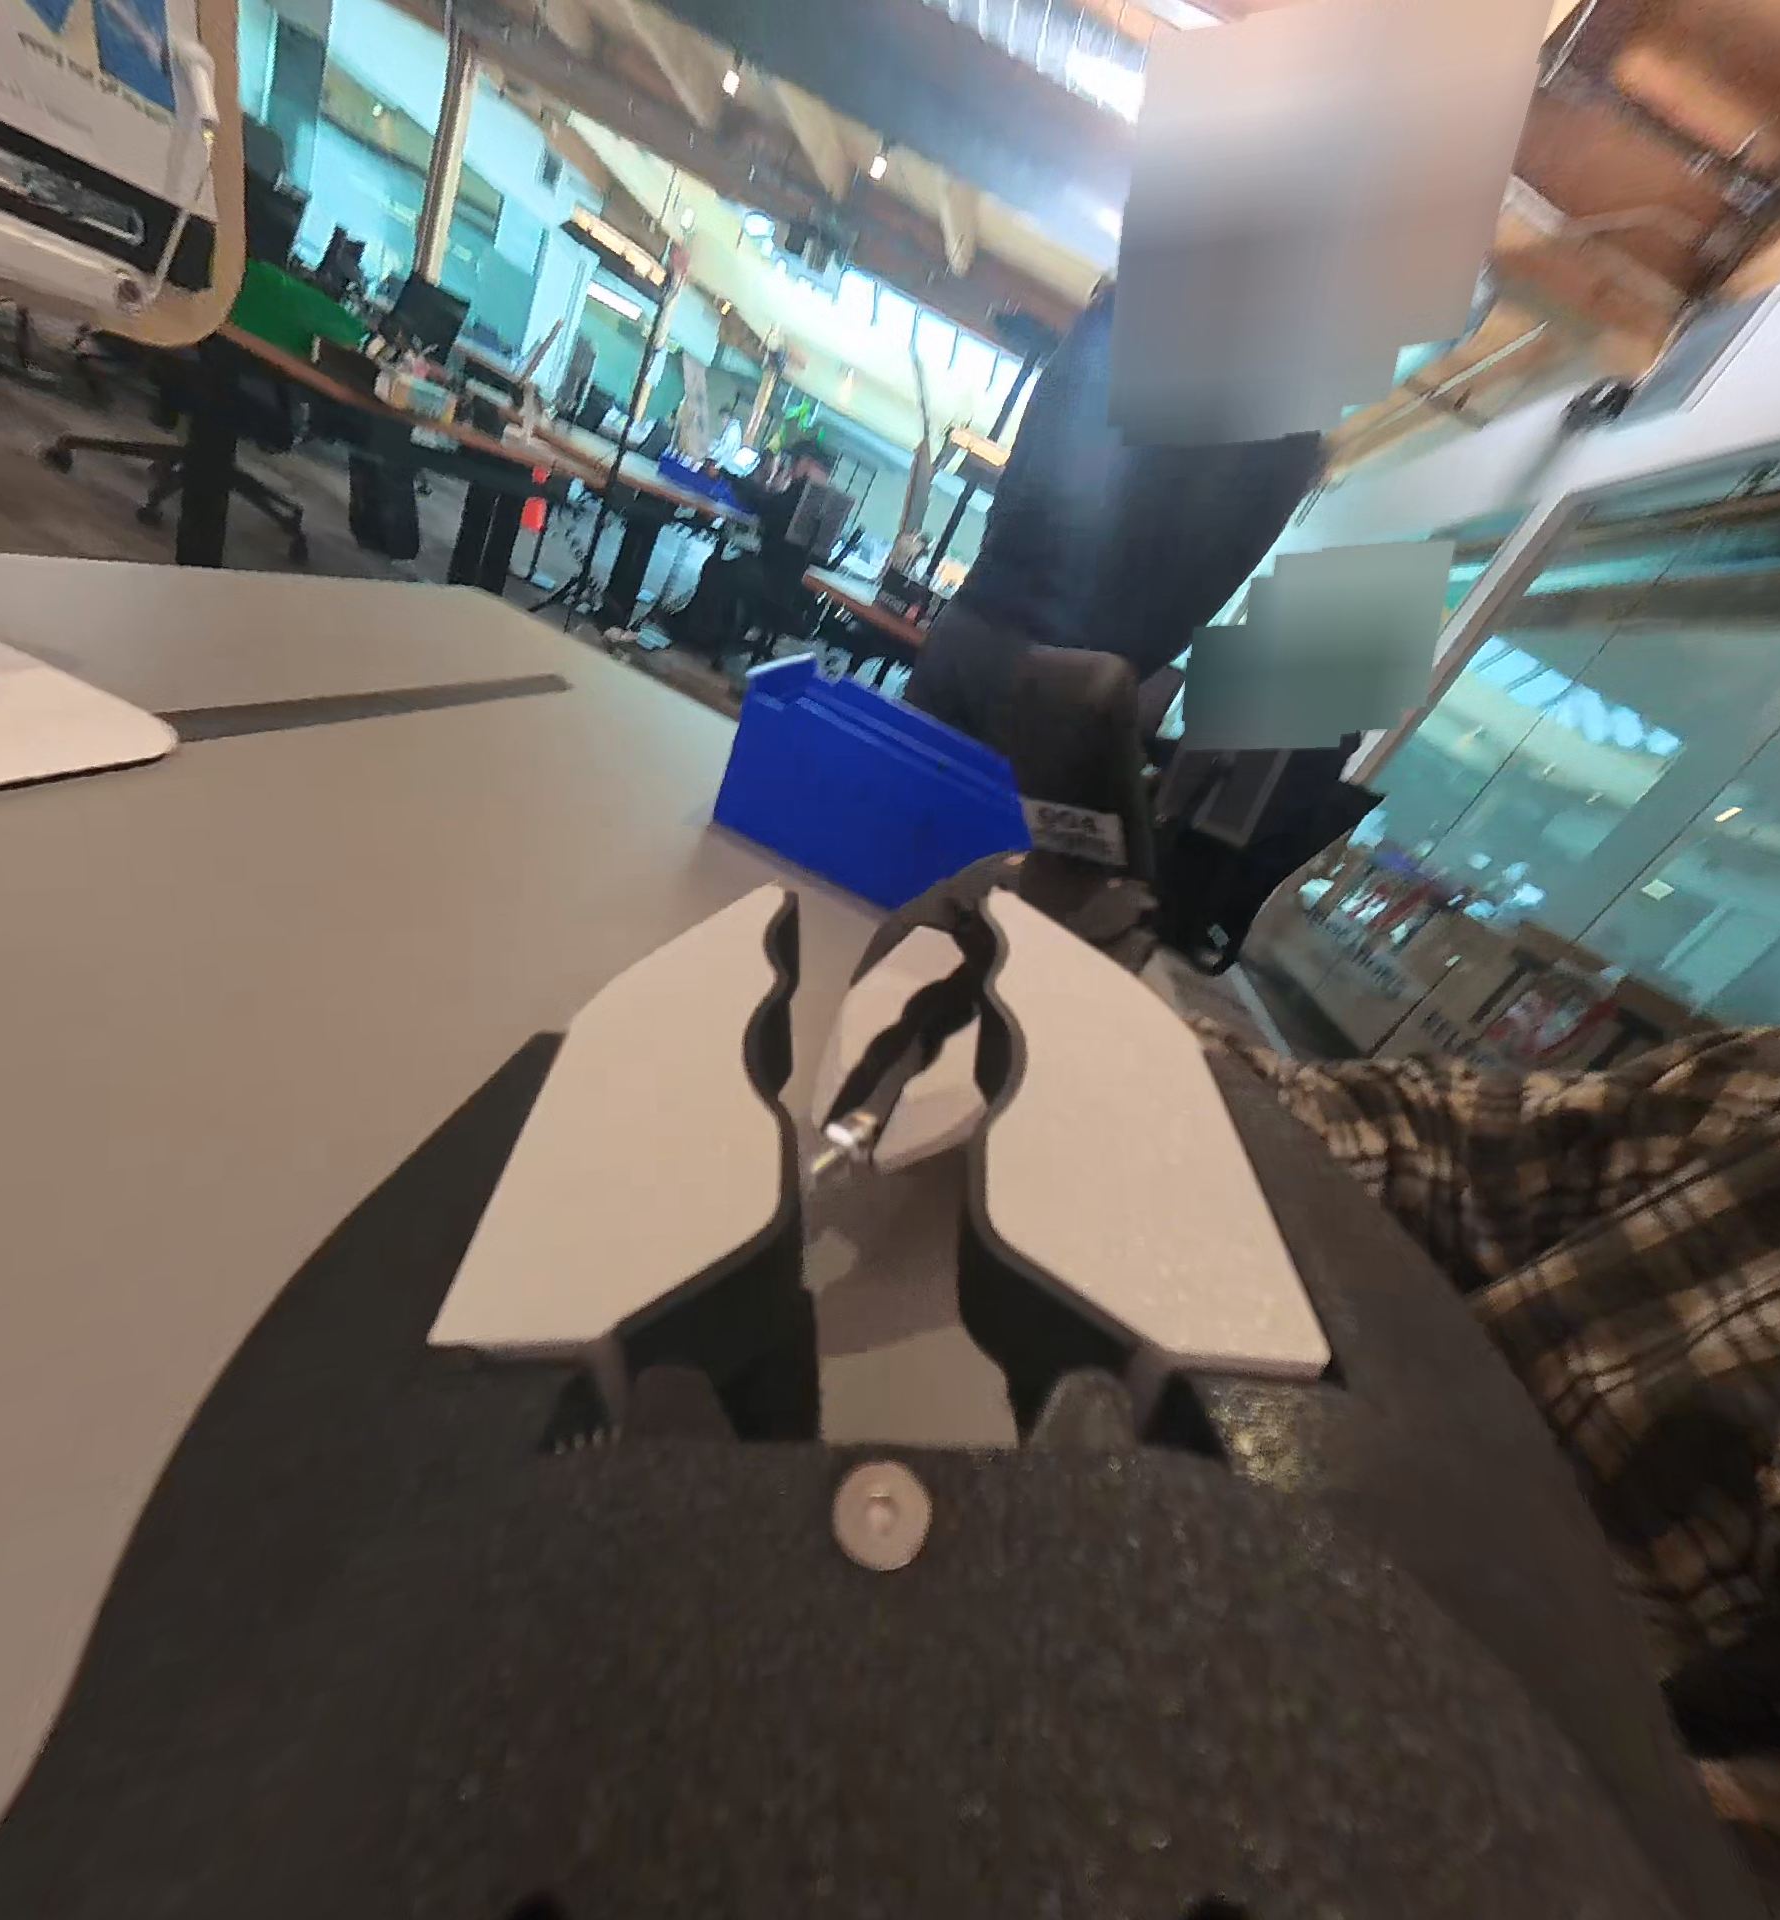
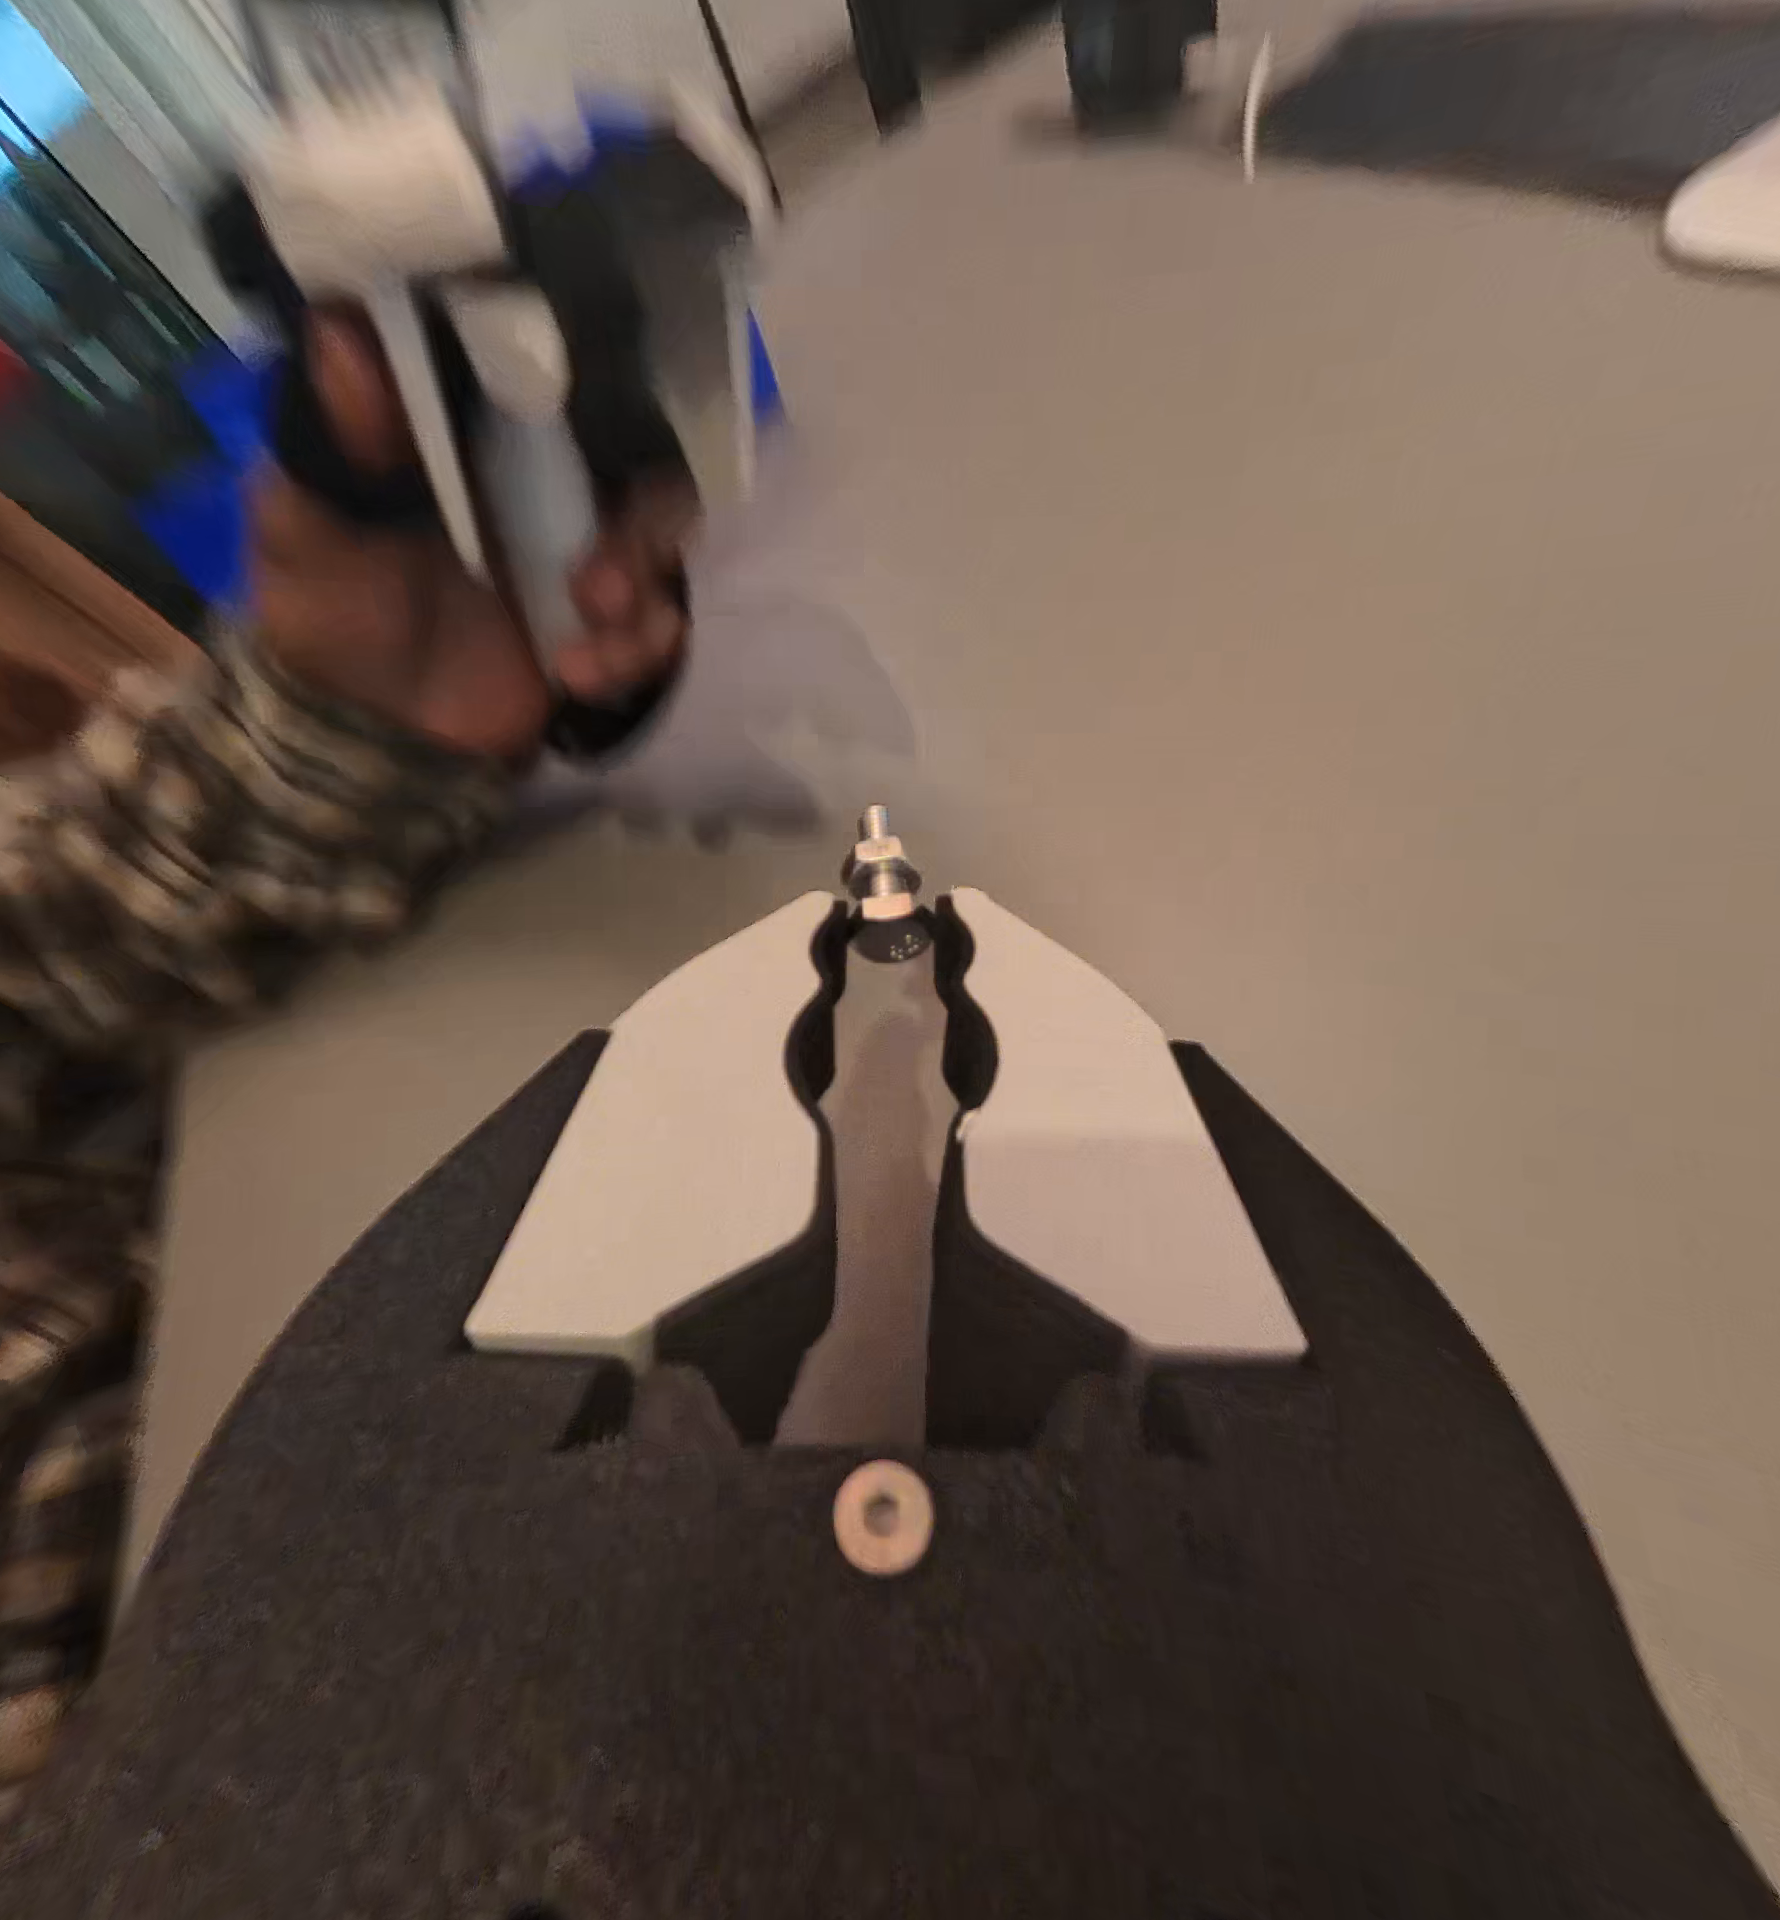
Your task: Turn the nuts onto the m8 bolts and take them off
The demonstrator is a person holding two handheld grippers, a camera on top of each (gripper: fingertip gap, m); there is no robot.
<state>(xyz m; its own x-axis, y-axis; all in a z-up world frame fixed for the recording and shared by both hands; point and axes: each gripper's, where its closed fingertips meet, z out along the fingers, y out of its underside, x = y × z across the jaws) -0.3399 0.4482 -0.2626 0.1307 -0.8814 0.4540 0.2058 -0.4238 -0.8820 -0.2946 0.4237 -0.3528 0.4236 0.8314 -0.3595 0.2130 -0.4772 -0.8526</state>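
My right gripper [image 2: 891,912] is shut on the black head of a silver bolt [image 2: 875,826] that points forward past its tips, above the grey table [image 2: 1281,623]. A silver nut [image 2: 878,873] sits on the thread just in front of the fingertips. My left gripper [image 1: 886,914] is open and empty. Through its gap I see the right gripper [image 1: 927,1013] and the bolt [image 1: 844,1132] pointing toward me, not between my pads. In the right wrist view the left gripper [image 2: 512,416] is a blur at upper left, held in a hand.
A blue bin [image 1: 865,800] stands on the grey table [image 1: 242,935] just beyond both grippers. A white flat board [image 1: 24,717] lies at the far left. A plaid sleeve [image 1: 1592,1195] reaches in from the right. A person [image 1: 1094,582] stands past the table edge. The gap from one gripper's tips to the other's is roughly 11 centimeters.
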